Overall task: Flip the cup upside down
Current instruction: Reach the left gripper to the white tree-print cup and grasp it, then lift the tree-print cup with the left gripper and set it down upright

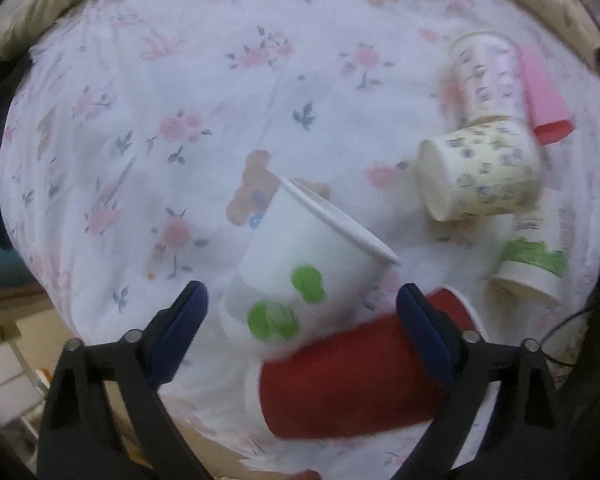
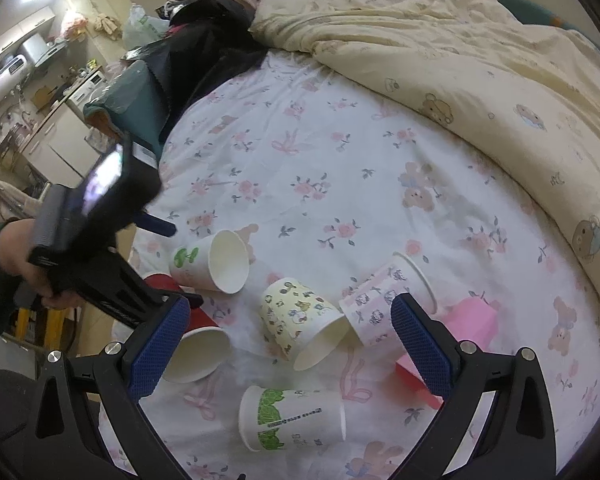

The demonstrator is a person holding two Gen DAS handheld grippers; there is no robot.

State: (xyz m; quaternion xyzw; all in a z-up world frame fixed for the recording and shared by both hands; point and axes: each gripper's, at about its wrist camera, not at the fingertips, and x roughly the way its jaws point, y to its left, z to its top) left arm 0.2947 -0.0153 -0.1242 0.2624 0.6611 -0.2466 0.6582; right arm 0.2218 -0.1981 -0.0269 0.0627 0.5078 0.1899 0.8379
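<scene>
Several paper cups lie on their sides on a floral bed sheet. In the left wrist view, a white cup with green dots lies tilted just beyond my open left gripper, with a red cup between the fingers' reach on the right. In the right wrist view the same white cup and red cup lie at left, below the left gripper's body. My right gripper is open and empty above a yellow patterned cup.
A pink-patterned cup, a pink cup and a green-banded white cup lie close by. A cream duvet covers the far side. The bed edge and room furniture are at the left.
</scene>
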